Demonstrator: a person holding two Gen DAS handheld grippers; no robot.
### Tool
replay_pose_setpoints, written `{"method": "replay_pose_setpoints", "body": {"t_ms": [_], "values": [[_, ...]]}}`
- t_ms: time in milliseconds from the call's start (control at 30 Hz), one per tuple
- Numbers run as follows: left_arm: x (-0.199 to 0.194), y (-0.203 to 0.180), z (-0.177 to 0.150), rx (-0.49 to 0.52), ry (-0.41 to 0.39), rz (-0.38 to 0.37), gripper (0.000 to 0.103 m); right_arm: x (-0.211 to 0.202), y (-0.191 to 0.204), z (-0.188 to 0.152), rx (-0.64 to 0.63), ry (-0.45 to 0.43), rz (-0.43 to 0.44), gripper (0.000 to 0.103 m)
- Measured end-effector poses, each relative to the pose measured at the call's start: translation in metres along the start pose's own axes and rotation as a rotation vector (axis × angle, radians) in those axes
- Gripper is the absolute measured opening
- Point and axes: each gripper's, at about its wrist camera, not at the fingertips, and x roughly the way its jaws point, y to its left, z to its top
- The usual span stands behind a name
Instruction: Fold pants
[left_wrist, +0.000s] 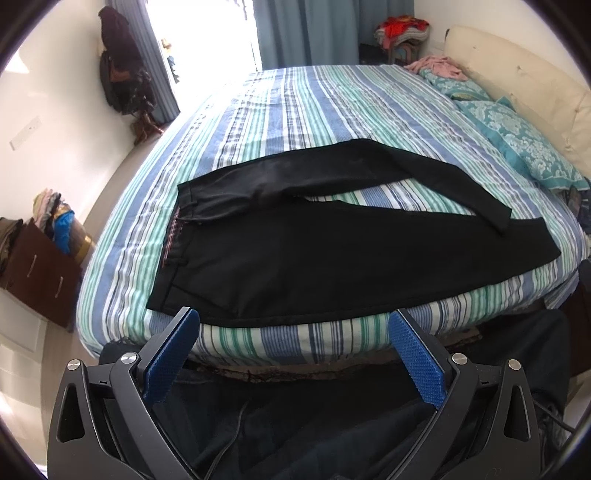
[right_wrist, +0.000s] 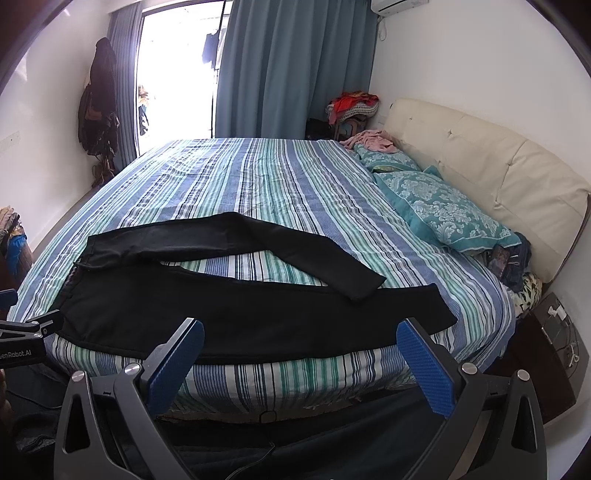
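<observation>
Black pants (left_wrist: 295, 258) (right_wrist: 221, 314) lie spread flat near the front edge of the striped bed (left_wrist: 295, 110) (right_wrist: 258, 177). The waistband is at the left, both legs run to the right, and the far leg bends across so its cuff rests on the near leg. My left gripper (left_wrist: 294, 325) hangs open just in front of the bed edge, below the waist end, with nothing between its blue pads (left_wrist: 417, 358). Open as well, my right gripper (right_wrist: 300, 336) hovers before the near leg, holding nothing. Part of the left gripper (right_wrist: 33, 328) shows at the left of the right wrist view.
Teal patterned pillows (right_wrist: 443, 210) and a cream headboard (right_wrist: 498, 166) line the bed's right side. A brown drawer unit (left_wrist: 40, 280) piled with clothes stands left of the bed. A dark nightstand (right_wrist: 554, 350) sits at the right. A coat rack (right_wrist: 98, 99) stands by the curtains.
</observation>
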Motion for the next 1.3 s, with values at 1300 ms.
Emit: {"method": "replay_pose_setpoints", "body": {"t_ms": [1300], "values": [[-0.0028,-0.0036,0.0022,0.001,-0.008,-0.015,0.102,0.0061,-0.0032,-0.0041,0.023,0.017,0.017,0.103]]}}
